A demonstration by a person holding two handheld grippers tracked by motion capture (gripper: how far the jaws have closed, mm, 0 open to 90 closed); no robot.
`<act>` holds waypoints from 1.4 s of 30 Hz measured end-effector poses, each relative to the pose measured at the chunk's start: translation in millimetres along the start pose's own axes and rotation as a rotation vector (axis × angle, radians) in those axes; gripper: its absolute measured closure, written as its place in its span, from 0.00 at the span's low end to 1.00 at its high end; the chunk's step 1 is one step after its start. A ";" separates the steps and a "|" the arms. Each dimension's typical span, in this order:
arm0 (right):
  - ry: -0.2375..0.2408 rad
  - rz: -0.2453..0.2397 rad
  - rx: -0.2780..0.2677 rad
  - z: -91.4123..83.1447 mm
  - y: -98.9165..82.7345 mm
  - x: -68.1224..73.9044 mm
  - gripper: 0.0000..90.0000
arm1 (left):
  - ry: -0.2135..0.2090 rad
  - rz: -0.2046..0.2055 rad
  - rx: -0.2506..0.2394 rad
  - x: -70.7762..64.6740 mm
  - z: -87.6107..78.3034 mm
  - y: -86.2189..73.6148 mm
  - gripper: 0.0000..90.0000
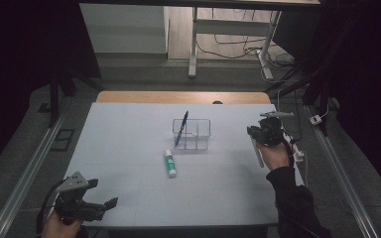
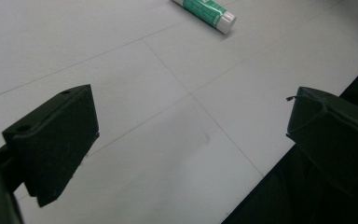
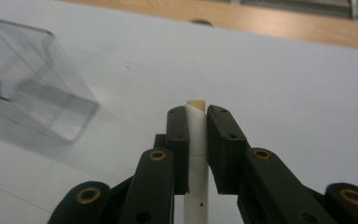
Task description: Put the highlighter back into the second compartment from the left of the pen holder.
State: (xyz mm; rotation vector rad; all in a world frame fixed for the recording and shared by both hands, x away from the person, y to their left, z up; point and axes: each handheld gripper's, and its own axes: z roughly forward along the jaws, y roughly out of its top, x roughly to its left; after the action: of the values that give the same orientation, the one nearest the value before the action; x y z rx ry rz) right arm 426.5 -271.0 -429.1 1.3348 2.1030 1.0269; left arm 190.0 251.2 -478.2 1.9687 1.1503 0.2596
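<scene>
Right gripper [image 3: 196, 140] clamps a white pencil [image 3: 196, 135]; keep it upright, lower it into the clear holder [image 1: 192, 133]; left gripper [image 1: 97, 201] stands wide, idle.

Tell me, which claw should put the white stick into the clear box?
Probably the right claw: it is already shut on the white stick, with the clear box close by. The left claw sits open at the table's near edge, holding nothing.
</scene>
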 end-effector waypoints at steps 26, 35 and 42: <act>0.207 -0.066 -0.236 6.5 55.9 68.9 0.88 | -0.003 -0.002 -0.001 0.7 -0.3 -0.3 0.02; 0.235 -0.062 -0.297 20.8 69.3 85.0 0.87 | -0.010 -0.005 0.000 1.0 -0.2 -0.3 0.02; 0.268 -0.080 -0.327 36.8 76.4 98.4 0.87 | -0.012 -0.006 0.000 1.2 -0.2 -0.4 0.02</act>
State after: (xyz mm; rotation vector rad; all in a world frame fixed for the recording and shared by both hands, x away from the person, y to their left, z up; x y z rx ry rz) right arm 452.9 -149.8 -390.4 0.9911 2.0361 1.5081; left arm 190.3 252.4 -478.6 1.9643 1.1487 0.2444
